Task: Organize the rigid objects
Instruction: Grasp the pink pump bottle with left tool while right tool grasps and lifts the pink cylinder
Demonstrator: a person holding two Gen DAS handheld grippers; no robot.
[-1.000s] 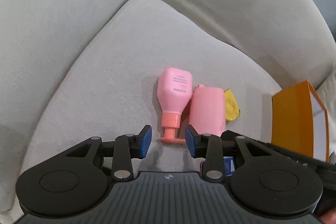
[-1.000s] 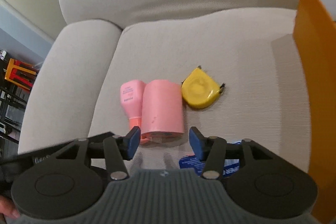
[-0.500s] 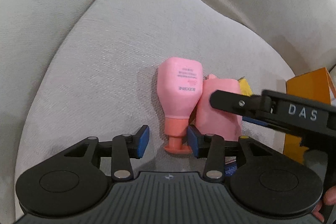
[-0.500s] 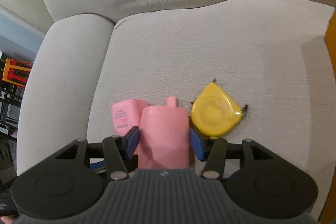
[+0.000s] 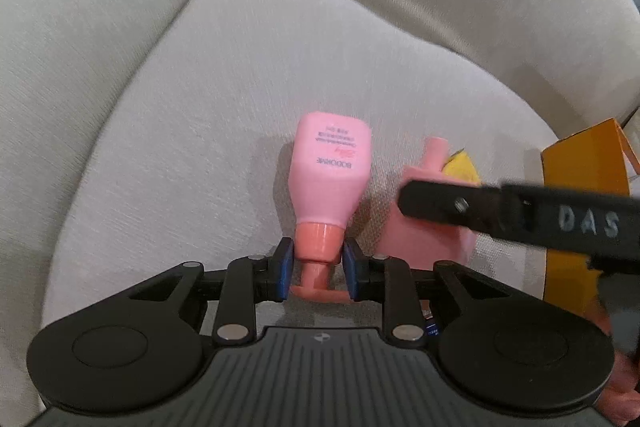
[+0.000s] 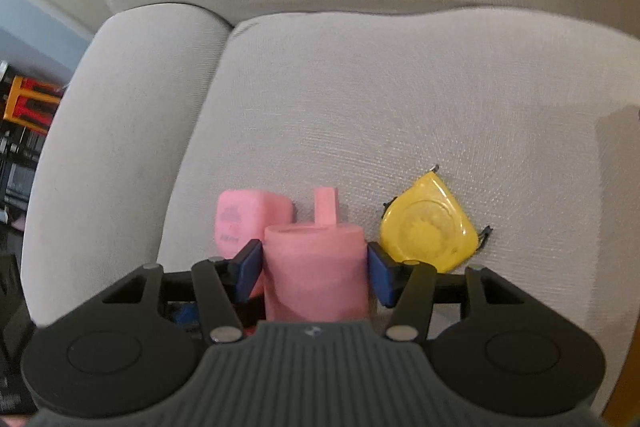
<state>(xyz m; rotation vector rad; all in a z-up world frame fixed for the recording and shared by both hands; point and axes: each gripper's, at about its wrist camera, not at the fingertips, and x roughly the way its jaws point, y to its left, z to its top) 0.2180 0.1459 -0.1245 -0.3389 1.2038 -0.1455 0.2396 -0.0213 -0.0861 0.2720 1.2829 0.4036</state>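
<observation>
Left gripper (image 5: 317,269) has just been closing and now pinches the coral neck of the pink bottle (image 5: 330,173), lying on the sofa cushion (image 5: 208,131), long axis running straight away from the jaws. Right gripper (image 6: 314,273) clamps the pink cup (image 6: 316,273) beside it (yellow tape measure (image 6: 426,227) untouched).

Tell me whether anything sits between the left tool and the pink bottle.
Nothing visible does. The left tool has just been closing, and its pads now press both sides of the pink bottle's cap. The pink cup lies apart to one side, in the right tool.
</observation>
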